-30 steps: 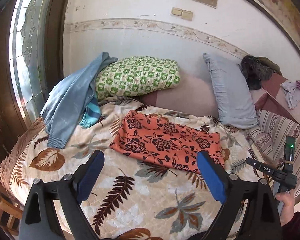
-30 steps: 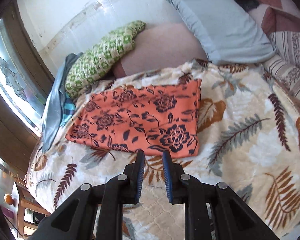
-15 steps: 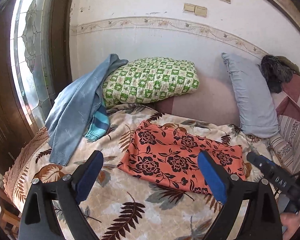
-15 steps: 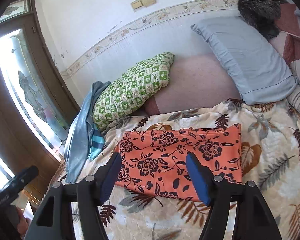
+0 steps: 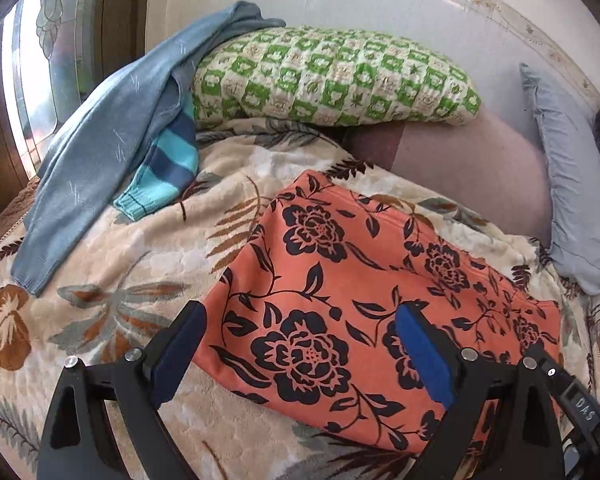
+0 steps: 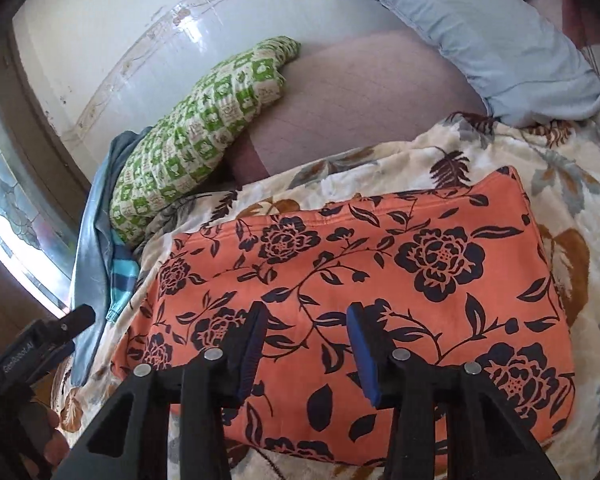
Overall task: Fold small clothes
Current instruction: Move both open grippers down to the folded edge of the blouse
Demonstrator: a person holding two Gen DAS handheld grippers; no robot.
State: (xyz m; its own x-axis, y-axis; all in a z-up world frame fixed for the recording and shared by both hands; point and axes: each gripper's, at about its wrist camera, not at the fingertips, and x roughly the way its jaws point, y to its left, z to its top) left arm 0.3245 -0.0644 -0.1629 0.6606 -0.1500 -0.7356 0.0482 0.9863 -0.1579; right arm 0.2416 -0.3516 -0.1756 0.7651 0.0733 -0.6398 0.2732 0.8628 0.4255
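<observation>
Bed blanket (image 5: 112, 264) carries the orange floral garment (image 5: 340, 292), flat, folding barely begun.
Left claw (image 5: 300, 348) gapes empty at six o'clock; right claw (image 6: 306, 344), just narrowing, grips nothing; blue clothes (image 5: 112, 132) wait at ten.

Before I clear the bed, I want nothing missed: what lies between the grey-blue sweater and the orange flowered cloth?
In the left wrist view, a striped teal sleeve beside the sweater, then bare leaf-print blanket up to the cloth.

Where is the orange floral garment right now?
The orange floral garment lies flat on the leaf-print blanket, right of the blue sweater in the left wrist view, below the green checked pillow.
</observation>
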